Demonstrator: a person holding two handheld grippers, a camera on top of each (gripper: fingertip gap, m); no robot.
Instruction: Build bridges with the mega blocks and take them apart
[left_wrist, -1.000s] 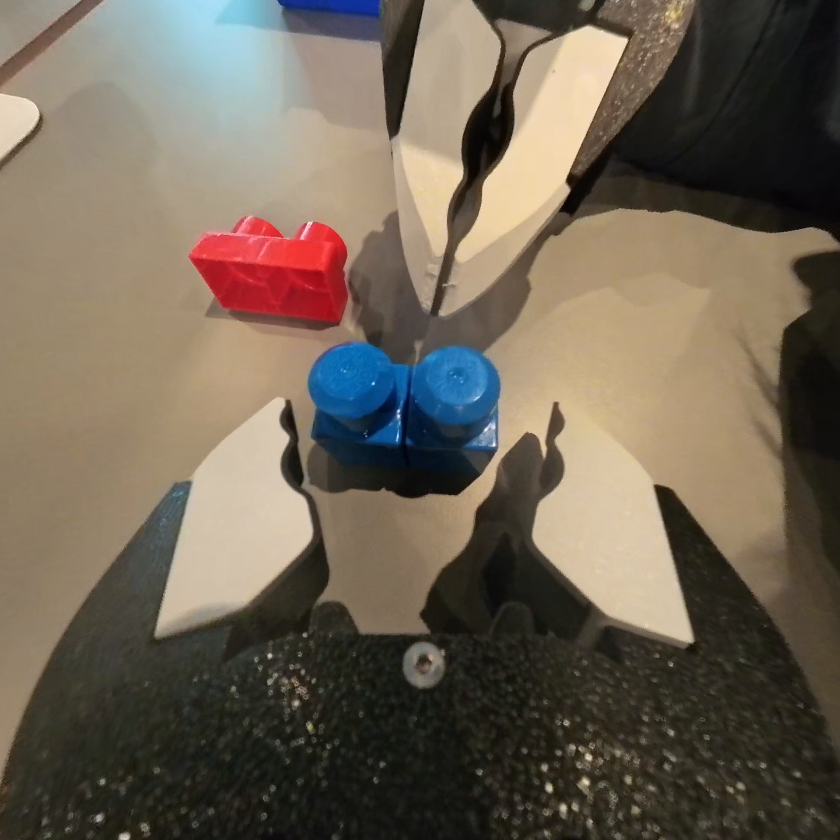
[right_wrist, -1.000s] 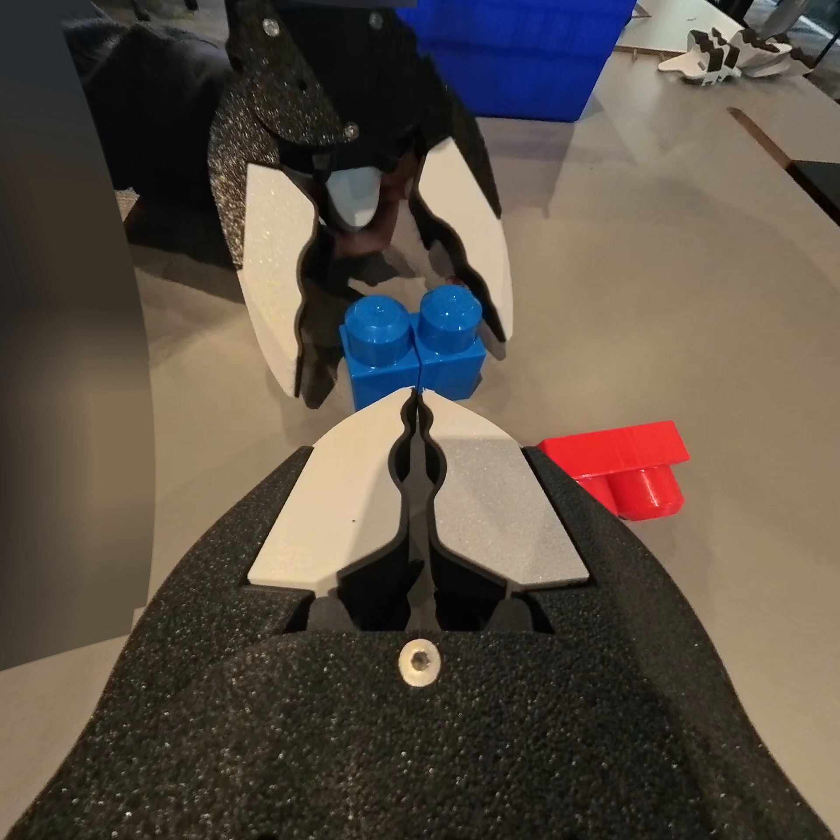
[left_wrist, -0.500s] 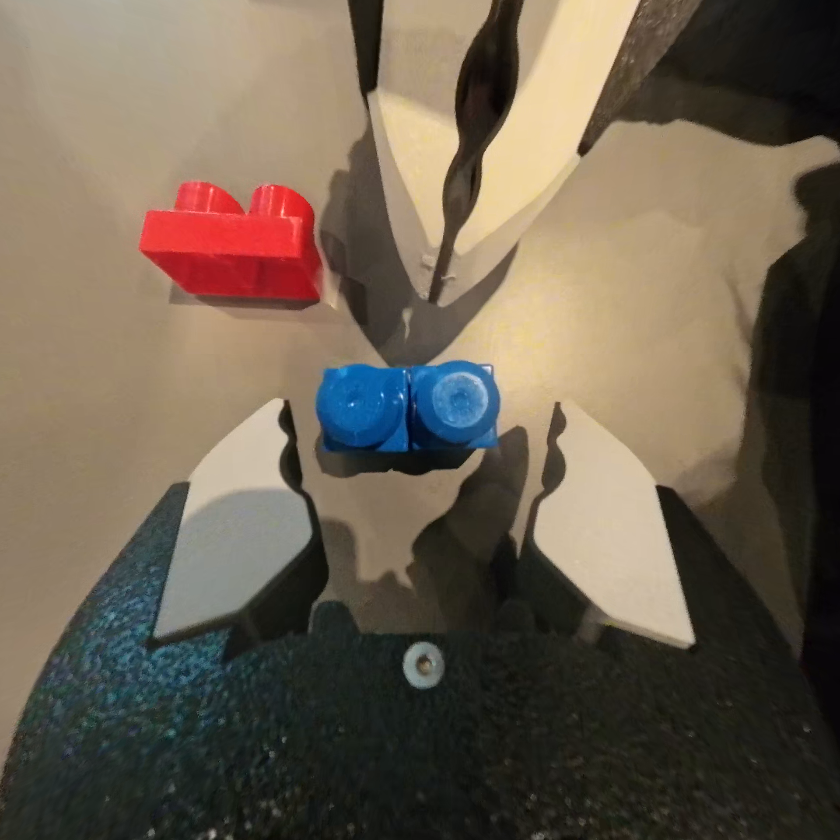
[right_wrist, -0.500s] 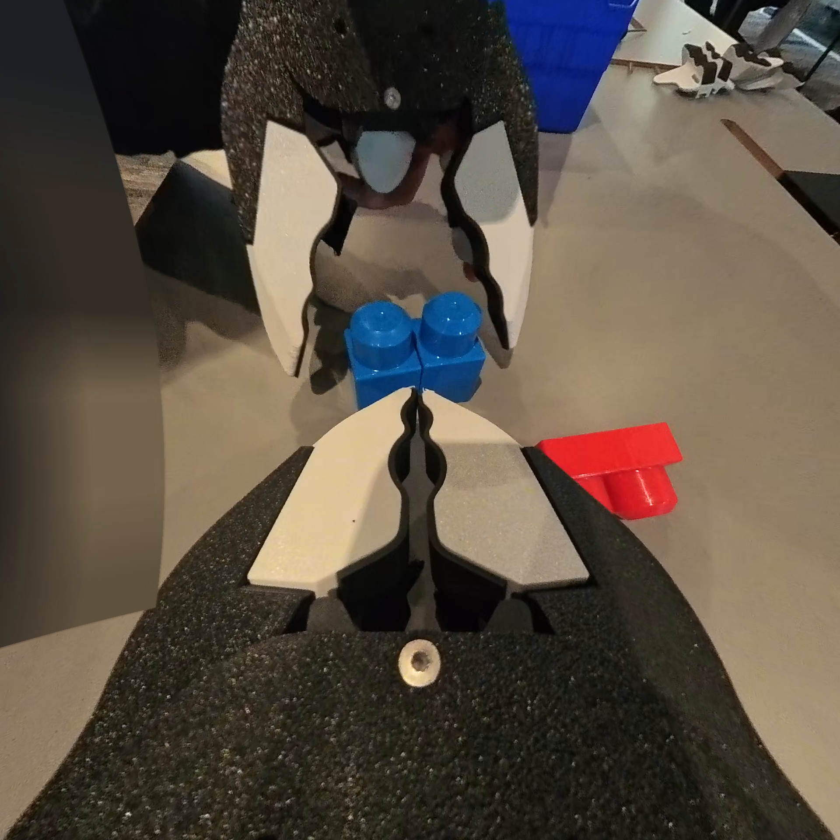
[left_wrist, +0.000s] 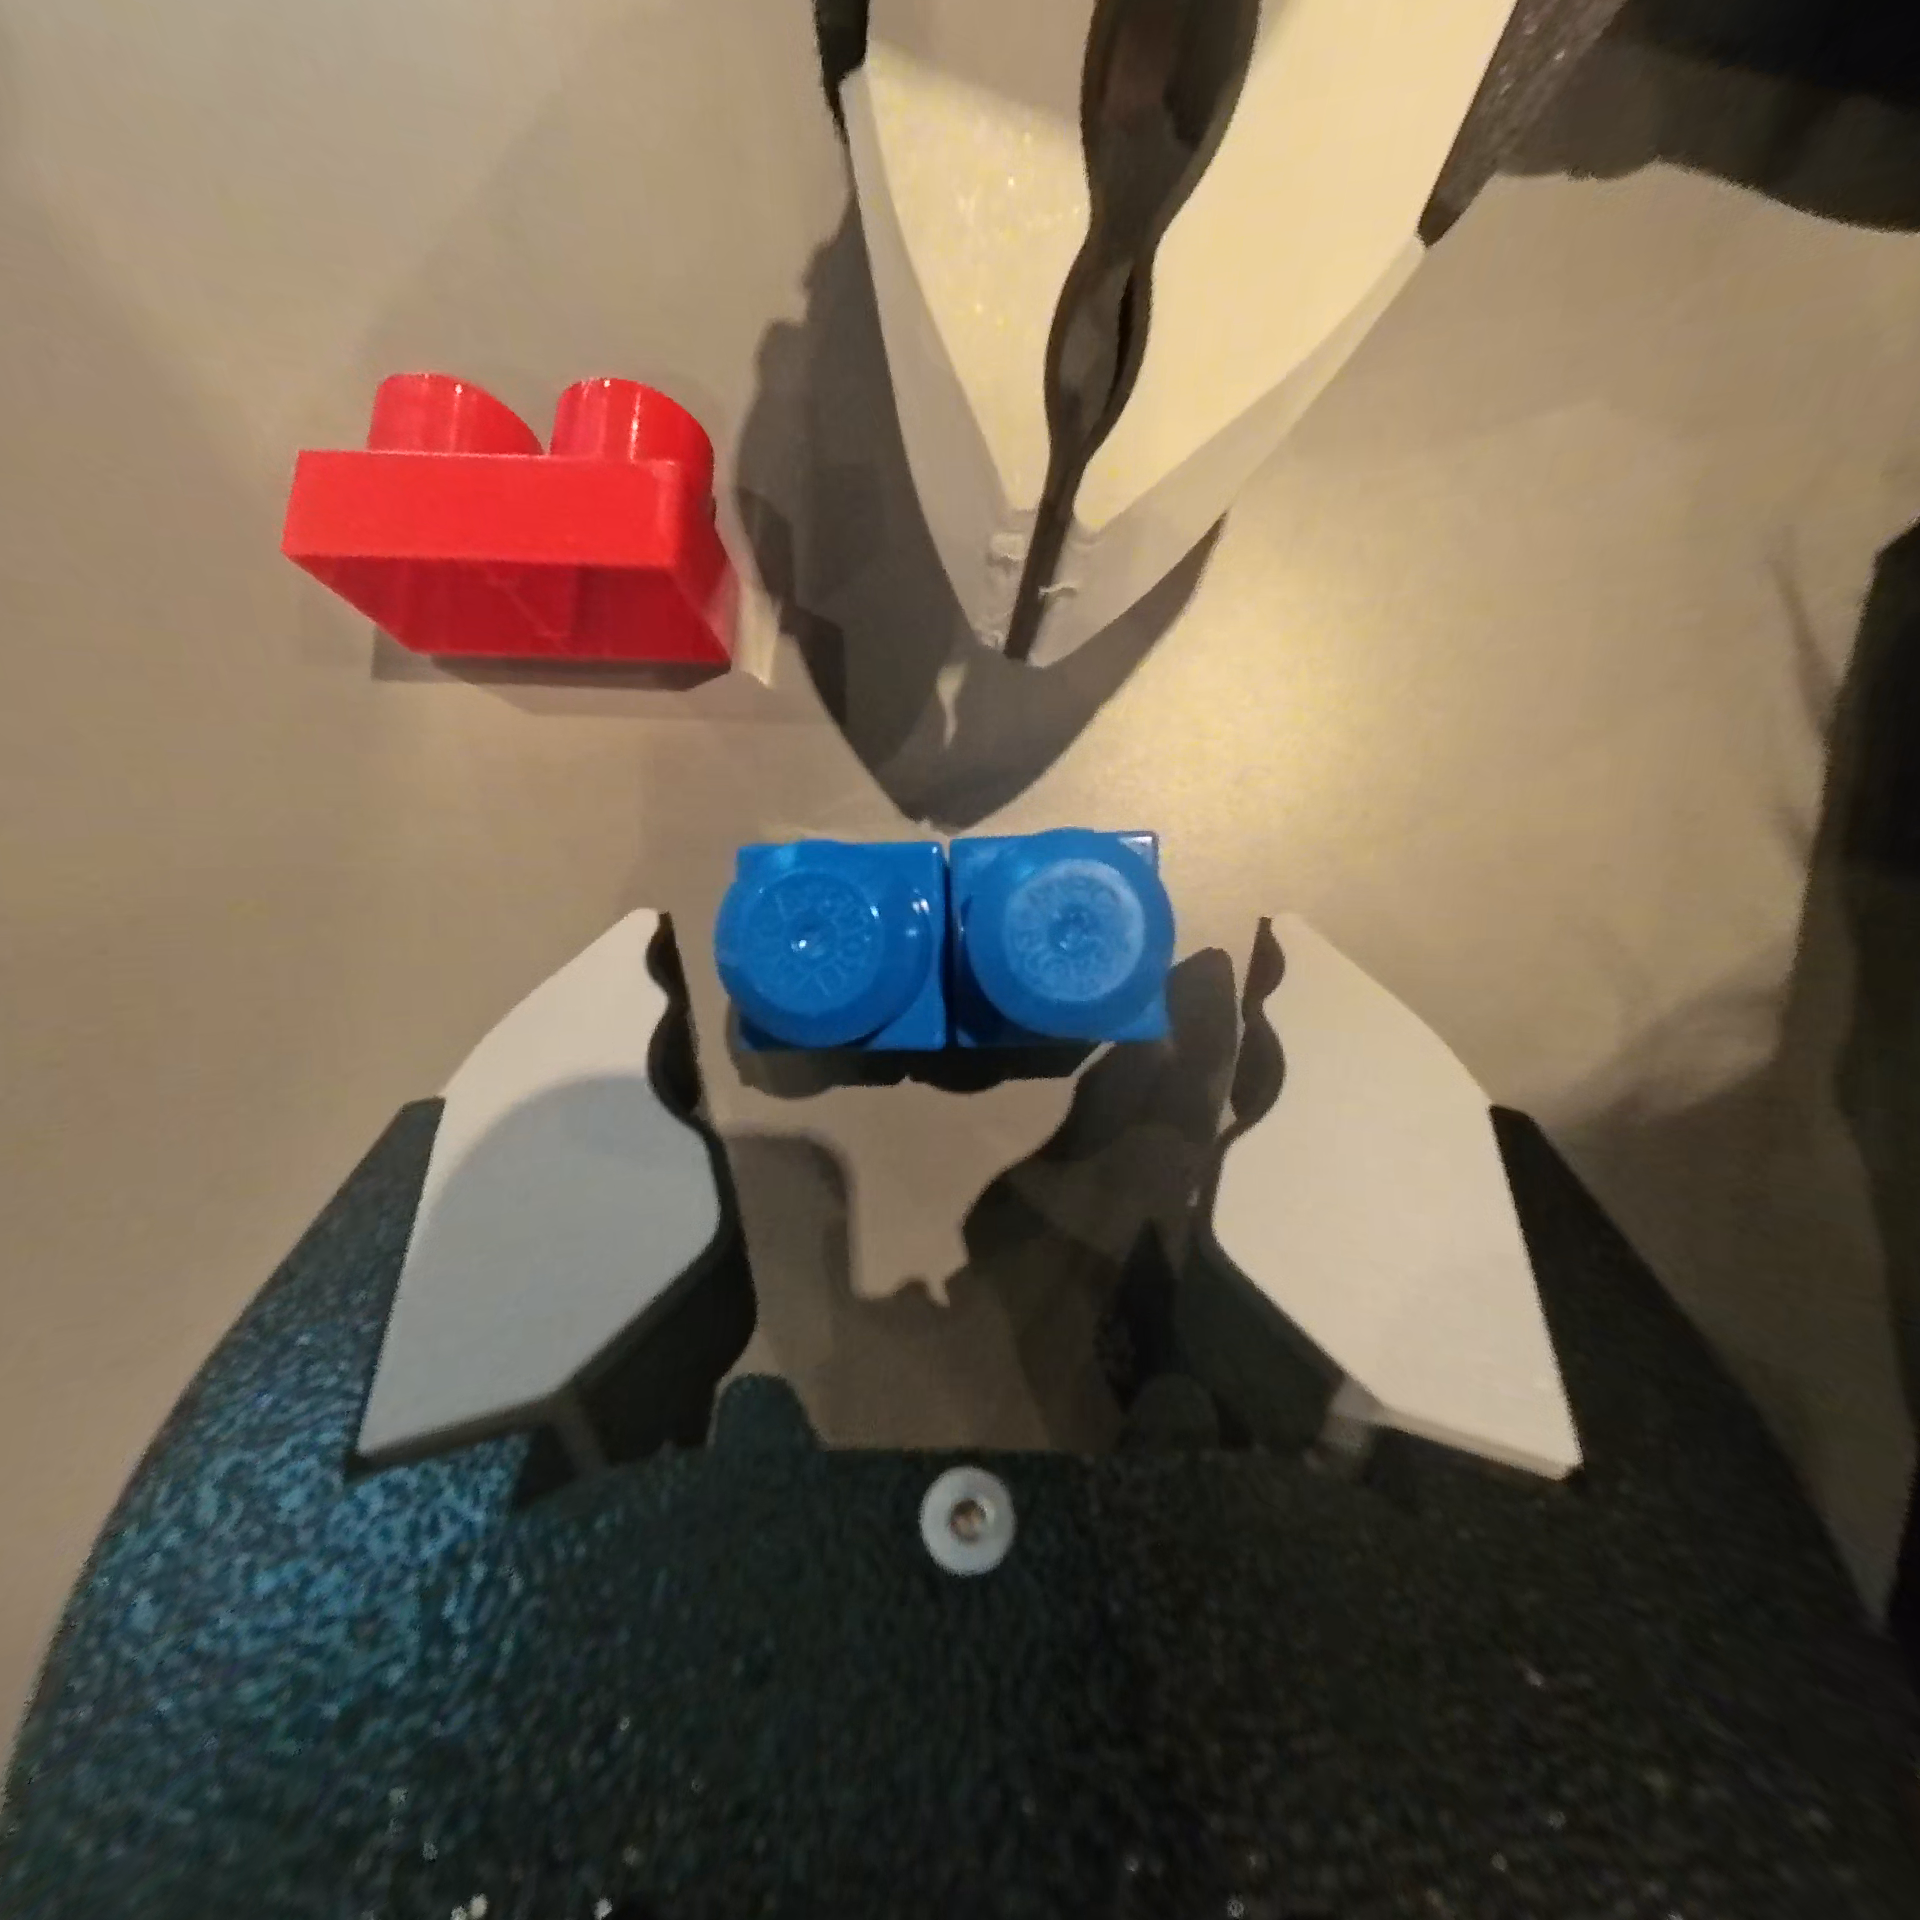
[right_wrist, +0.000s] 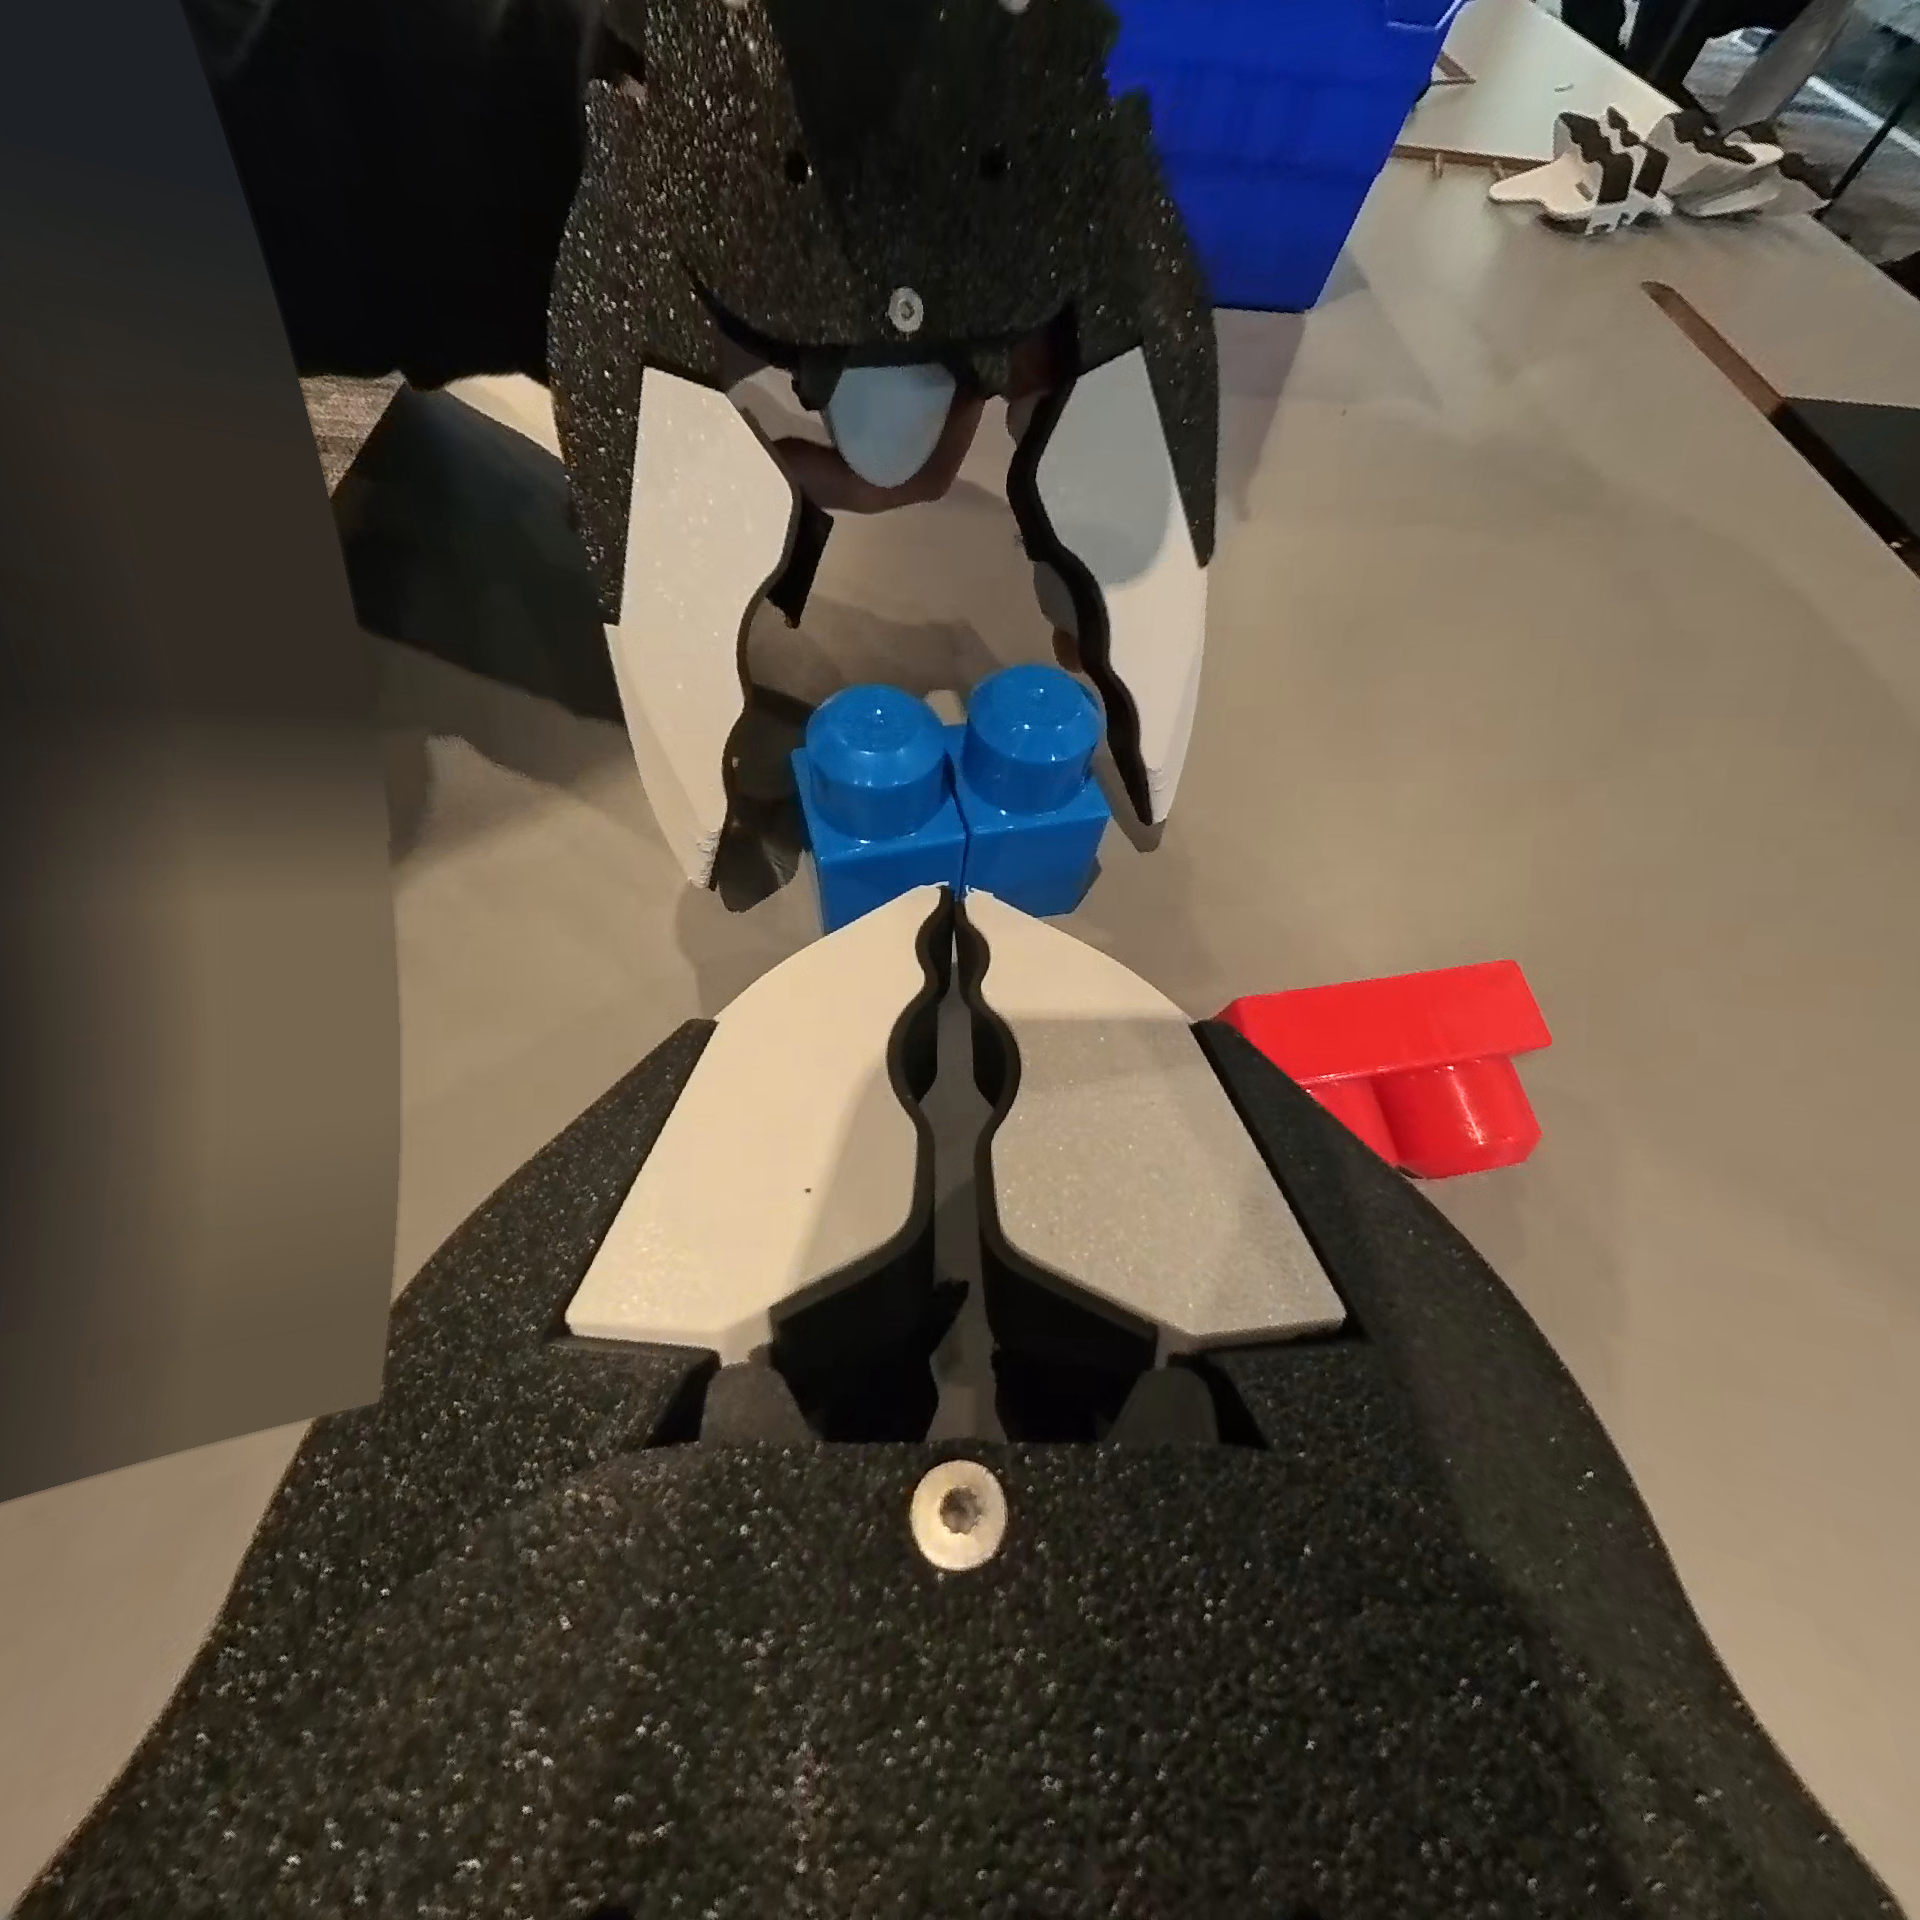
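Tabletop (left_wrist: 312, 935) of smooth grey carries two glossy blue blocks (left_wrist: 940, 940) pressed side by side, studs up, and a red two-stud block (left_wrist: 509, 545) lying on its side nearby. Only the right wrist view takes in a blue bin (right_wrist: 1278, 156) and black-and-white parts (right_wrist: 1621, 166) farther off; only the left wrist view looks straight down on the blue studs. The left gripper (left_wrist: 956, 935) spreads wide, its pale flat pads flanking the blue pair, holding nothing. The right gripper (right_wrist: 954, 904) has its wavy-edged fingers pressed together, empty, tips just beside the blue blocks. Its body hides part of the red block.
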